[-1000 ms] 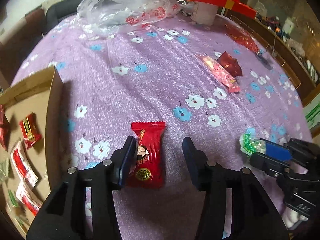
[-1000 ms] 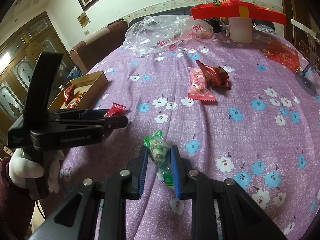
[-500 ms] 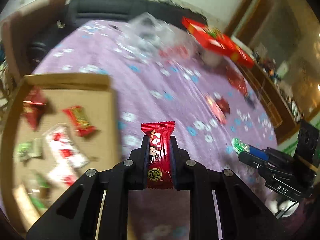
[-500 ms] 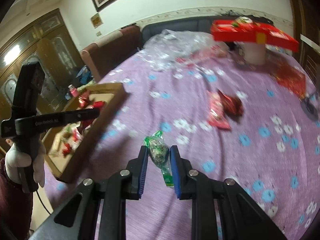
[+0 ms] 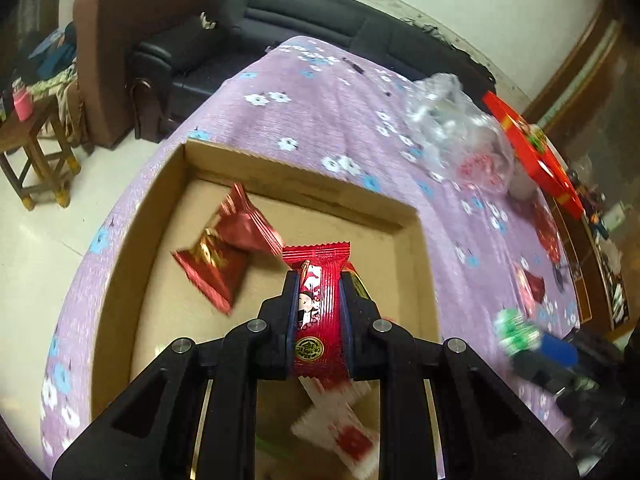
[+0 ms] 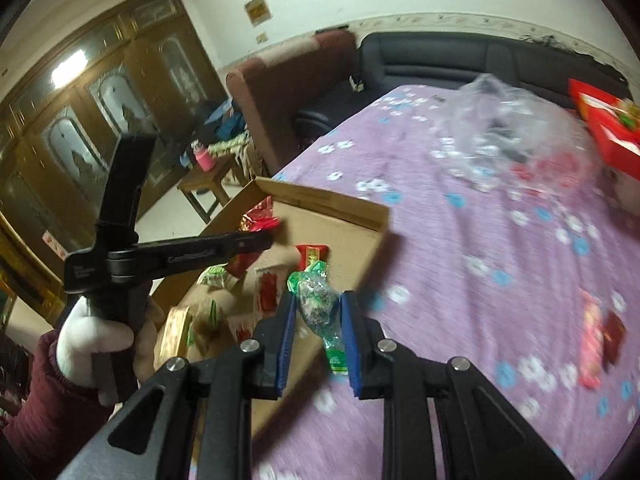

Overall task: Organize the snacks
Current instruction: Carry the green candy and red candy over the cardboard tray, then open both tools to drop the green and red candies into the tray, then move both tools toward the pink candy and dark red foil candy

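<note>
A crinkled red foil packet (image 5: 318, 312) is pinched by the left gripper (image 5: 319, 312) over the shallow cardboard box (image 5: 424, 264); a green wrapper (image 6: 320, 304) is clamped by the right gripper (image 6: 319, 320) at the box's rim.

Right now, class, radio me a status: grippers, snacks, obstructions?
Left gripper shut on red snack packet, over cardboard box. Right gripper shut on green candy, at box edge. Nothing blocking.

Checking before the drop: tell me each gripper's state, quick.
Left gripper: closed on the red snack packet.
Right gripper: closed on the green candy.

Red snack (image 5: 318, 316) clamped above box (image 5: 404, 216)
</note>
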Demonstrator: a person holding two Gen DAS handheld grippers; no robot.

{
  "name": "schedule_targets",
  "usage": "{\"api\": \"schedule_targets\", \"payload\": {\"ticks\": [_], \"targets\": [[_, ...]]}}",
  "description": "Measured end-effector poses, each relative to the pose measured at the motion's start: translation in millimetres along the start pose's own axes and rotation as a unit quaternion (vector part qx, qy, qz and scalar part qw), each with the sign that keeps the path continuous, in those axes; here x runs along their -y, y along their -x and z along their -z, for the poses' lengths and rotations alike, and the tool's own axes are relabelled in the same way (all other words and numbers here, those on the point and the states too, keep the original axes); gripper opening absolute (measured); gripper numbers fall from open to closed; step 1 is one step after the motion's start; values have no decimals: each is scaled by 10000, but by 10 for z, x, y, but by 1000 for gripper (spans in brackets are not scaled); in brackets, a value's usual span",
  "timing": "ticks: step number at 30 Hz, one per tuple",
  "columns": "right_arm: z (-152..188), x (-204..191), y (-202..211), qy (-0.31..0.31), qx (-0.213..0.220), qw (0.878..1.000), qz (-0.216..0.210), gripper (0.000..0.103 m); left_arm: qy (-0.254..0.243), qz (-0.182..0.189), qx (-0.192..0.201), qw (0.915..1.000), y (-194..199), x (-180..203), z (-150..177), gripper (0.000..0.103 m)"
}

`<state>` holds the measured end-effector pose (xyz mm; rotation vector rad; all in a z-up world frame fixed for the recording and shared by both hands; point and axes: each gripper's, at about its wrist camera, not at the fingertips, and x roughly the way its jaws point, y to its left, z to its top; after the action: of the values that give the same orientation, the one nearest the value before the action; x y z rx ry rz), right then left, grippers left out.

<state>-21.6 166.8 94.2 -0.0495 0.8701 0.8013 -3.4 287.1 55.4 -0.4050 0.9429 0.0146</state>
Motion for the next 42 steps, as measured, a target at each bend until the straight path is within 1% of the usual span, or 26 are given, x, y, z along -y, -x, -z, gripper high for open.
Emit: {"api": "schedule_targets", "payload": {"ticks": [5, 9, 10, 12, 13, 14, 19, 23, 27, 28, 29, 30, 31, 33, 34, 35, 37, 38, 40, 42], "targets": [[-153, -117, -495, 176, -197, 9994, 218, 25, 272, 40, -93, 9996, -194, -169, -130, 17], [-221, -152, -791, 302, -271, 9983, 410, 25, 531, 264, -105, 9982, -221, -283, -144, 19], [-220, -144, -821, 314, -225, 9981, 477, 27, 561, 276, -95, 9980, -207, -299, -145, 19], [-232, -119, -865, 271, -170, 9980, 551, 36, 614, 249, -105, 9977, -173, -321, -148, 19], [-233, -100, -871, 222, -149, 9983, 527, 44, 627, 243, -109, 9977, -159, -325, -156, 19], [-238, -89, -865, 189, -115, 9984, 521, 47, 639, 233, -110, 9976, -142, -325, -157, 19], [-249, 13, -654, 22, 119, 9982, 592, 47, 670, 348, 36, 9971, 44, -275, -100, 19], [-212, 125, -381, -147, 289, 9976, 615, 47, 482, 383, 247, 9978, 300, -122, -13, 19], [-63, 262, -95, -263, 368, 9968, 660, 48, 314, 310, 499, 9978, 581, 88, 78, 19], [-8, 306, -24, -296, 387, 9965, 686, 49, 276, 339, 598, 9972, 679, 161, 114, 19], [53, 355, 50, -336, 410, 9960, 715, 50, 262, 445, 673, 9964, 749, 212, 152, 19], [108, 395, 116, -372, 431, 9956, 745, 50, 285, 687, 766, 9943, 823, 259, 208, 19], [168, 449, 182, -412, 448, 9951, 785, 50, 319, 906, 823, 9920, 872, 311, 259, 22], [294, 549, 311, -490, 487, 9939, 857, 50, 315, 1207, 834, 9887, 931, 420, 375, 41], [351, 591, 366, -523, 510, 9933, 900, 50, 237, 1262, 784, 9886, 947, 530, 466, 42], [419, 642, 431, -549, 534, 9925, 954, 50, 163, 1189, 747, 9900, 950, 606, 519, 42], [538, 742, 562, -579, 572, 9907, 1093, 51, -188, 807, 710, 9940, 936, 870, 689, 42], [594, 793, 618, -601, 587, 9898, 1151, 51, -334, 626, 741, 9947, 925, 976, 753, 42], [703, 908, 728, -714, 618, 9879, 1232, 52, -651, 150, 836, 9943, 884, 1207, 908, 42], [799, 1044, 857, -877, 655, 9858, 1274, 52, -849, -123, 806, 9930, 826, 1353, 1007, 42]]}}
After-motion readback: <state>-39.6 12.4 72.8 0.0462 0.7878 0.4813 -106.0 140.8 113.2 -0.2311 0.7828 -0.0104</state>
